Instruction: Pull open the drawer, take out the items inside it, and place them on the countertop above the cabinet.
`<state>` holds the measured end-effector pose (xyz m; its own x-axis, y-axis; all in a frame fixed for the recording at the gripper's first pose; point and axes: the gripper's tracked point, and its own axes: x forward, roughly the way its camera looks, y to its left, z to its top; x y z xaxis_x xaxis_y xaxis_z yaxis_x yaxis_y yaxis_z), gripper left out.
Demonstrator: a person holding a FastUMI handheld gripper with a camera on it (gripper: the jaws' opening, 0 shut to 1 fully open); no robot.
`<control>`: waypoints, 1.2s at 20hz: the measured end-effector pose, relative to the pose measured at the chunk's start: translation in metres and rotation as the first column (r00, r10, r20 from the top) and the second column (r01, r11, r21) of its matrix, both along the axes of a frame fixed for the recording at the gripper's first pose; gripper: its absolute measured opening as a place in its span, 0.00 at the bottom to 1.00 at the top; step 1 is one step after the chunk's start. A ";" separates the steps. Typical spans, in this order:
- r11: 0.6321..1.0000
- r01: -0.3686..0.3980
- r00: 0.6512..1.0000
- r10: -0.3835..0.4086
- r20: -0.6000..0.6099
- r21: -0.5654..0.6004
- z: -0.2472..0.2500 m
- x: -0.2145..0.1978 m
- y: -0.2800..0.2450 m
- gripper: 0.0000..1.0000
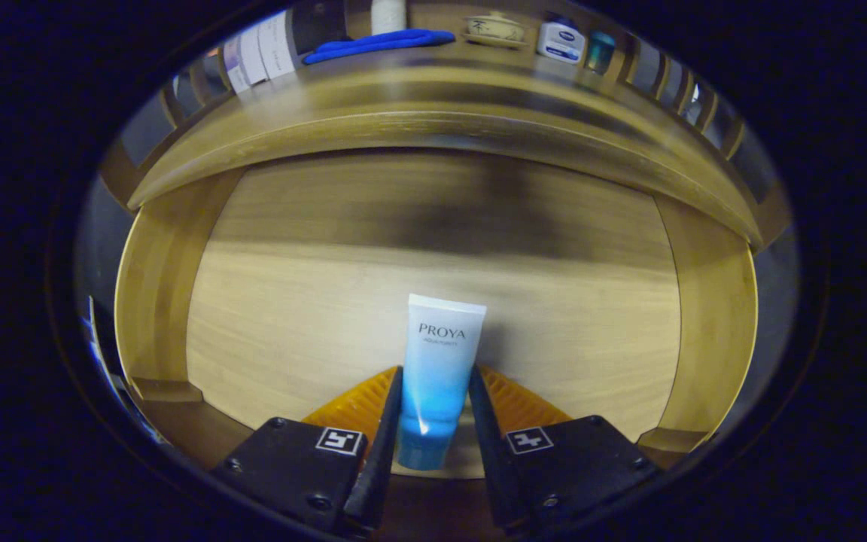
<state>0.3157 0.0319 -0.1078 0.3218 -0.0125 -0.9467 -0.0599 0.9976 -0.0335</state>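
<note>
Tube (437, 376) gripped between both fingers of gripper (433, 410), inside opened drawer (433, 301) below countertop (433, 105).

From left to right: left drawer wall (149, 301) standing upright, bounding a bare wooden floor; left finger (384, 421) pressed flat against the tube's side; tube upright between the fingers, crimped end away from the gripper and cap end nearest it, apparently clamped low on the body to keep it from twisting on the lift; right finger (485, 421) pressed against the opposite side, closing the grasp; right drawer wall (712, 316). Beyond the fingers and above the drawer, countertop carrying a bottle (260, 53), a blue cloth (377, 43), a dish (494, 30) and a jar (560, 41), probably the destination for the tube. No other contents visible on the drawer floor.
</note>
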 end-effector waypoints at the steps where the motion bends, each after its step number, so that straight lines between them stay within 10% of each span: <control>1: 1.000 -0.001 1.000 0.001 0.001 0.003 0.000 0.000 -0.002 0.55; 24: 0.990 -0.080 0.960 0.044 0.277 0.118 0.159 0.024 0.011 0.49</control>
<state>0.3395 0.0425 0.0510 0.5647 0.1304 -0.8149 -0.1279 0.9893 0.0696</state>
